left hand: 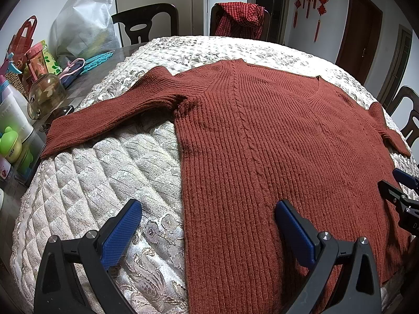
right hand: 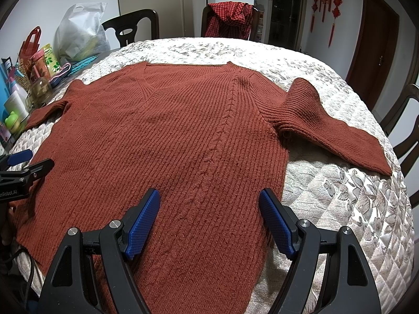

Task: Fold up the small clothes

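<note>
The left gripper (left hand: 208,213) has its jaws spread wide with nothing between them; its left blue pad (left hand: 121,231) hangs over the quilted cover (left hand: 104,178), its right pad over the lower body of the rust-red ribbed sweater (left hand: 262,144). The right gripper (right hand: 209,204) is likewise wide apart and holds nothing, both of its blue pads (right hand: 142,225) above the sweater (right hand: 170,136) near its hem.

Ahead of both claws the sweater lies flat and unfolded, V-neck at the far end. Ahead and left of the left claw one sleeve (left hand: 104,112) stretches out toward the edge of the cover; ahead and right of the right claw the other sleeve (right hand: 335,130) angles outward over the cover (right hand: 340,209).

Further left of the left claw sit a glass jar (left hand: 45,95), a green lidded cup (left hand: 10,142) and a white bag (left hand: 86,26). Straight beyond, a red checked garment (left hand: 241,19) hangs over a dark chair (left hand: 146,23).
</note>
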The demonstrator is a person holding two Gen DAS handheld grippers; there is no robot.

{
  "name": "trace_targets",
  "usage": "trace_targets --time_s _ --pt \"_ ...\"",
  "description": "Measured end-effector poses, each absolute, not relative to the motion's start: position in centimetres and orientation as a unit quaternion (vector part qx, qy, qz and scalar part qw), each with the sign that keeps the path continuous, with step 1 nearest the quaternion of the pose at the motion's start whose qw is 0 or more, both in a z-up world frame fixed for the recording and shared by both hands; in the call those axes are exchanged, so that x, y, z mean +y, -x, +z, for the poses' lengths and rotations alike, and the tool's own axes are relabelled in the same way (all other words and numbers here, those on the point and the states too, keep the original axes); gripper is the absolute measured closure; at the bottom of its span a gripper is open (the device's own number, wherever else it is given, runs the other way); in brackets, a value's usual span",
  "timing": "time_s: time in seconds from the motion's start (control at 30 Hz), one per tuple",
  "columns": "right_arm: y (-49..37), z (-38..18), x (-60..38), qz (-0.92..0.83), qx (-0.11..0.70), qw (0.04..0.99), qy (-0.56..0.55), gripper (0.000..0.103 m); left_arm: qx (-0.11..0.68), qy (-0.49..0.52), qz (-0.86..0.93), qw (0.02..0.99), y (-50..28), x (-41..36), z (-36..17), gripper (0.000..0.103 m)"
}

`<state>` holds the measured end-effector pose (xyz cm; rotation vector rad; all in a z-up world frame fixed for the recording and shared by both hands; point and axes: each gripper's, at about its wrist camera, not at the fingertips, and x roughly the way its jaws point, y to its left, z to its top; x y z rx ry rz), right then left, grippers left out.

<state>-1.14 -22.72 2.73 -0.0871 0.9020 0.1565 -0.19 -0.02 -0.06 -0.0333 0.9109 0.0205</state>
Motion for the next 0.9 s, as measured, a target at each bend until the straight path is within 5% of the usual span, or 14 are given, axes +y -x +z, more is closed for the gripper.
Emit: trace_targets --time_s 0.9 --pt "1.15 2.74 -22.70 0.075 0.435 0.896 0.042 0.025 0.439 0.017 0.011 0.898 0.17 0.64 -0.43 0.000"
